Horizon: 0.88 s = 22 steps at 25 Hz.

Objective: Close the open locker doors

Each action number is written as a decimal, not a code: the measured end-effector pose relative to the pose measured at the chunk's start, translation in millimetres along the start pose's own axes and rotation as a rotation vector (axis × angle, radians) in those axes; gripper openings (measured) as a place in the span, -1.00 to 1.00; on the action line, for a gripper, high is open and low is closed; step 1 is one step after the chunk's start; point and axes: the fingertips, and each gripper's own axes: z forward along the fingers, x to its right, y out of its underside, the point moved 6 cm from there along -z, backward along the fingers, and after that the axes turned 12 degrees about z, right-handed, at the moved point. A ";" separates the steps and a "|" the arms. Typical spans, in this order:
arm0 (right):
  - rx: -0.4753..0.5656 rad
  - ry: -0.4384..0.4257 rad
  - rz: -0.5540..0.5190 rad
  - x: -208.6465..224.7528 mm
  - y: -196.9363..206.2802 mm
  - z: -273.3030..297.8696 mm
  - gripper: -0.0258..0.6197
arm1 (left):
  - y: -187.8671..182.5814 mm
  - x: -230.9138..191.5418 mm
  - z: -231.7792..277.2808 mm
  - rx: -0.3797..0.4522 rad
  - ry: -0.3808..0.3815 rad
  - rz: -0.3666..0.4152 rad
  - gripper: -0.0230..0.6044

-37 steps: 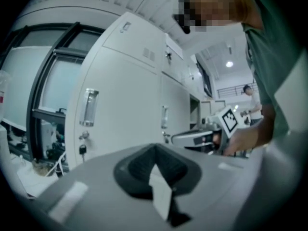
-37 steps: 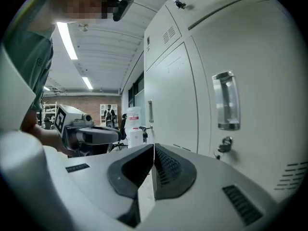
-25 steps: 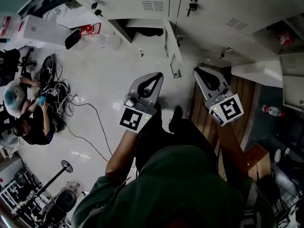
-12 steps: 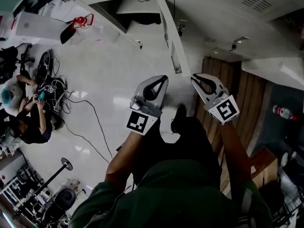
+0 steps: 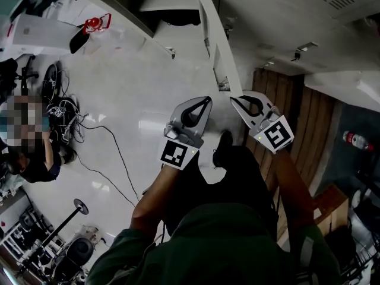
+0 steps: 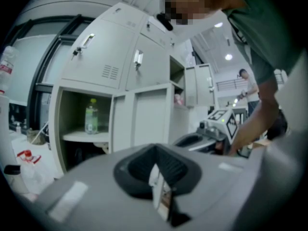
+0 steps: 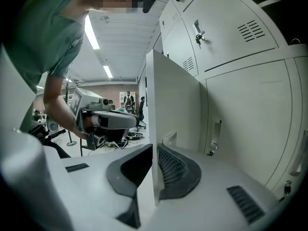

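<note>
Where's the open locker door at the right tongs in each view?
Head view: door edge-on, top centre, down to right tongs.
Left gripper view: door mid-frame, right of bottle.
Right gripper view: door edge-on, centre, between its tongs.
Shared landmark: right tongs.

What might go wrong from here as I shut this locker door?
The right gripper pinches the open locker door by its thin edge. It may slip off mid-swing, or get trapped when the door closes unless it is released in time. The left gripper, shut and empty, gives no backup.
</note>
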 end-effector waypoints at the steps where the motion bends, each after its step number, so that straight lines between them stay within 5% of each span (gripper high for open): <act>1: 0.002 0.002 -0.001 -1.3 -1.2 2.5 -0.89 | 0.3 -1.5 -1.9 0.001 -0.005 -0.003 -0.93; 22: -0.038 -0.051 0.021 -63.2 -30.2 150.9 -0.89 | 23.9 -110.0 -84.4 -0.047 -0.263 -0.058 -0.93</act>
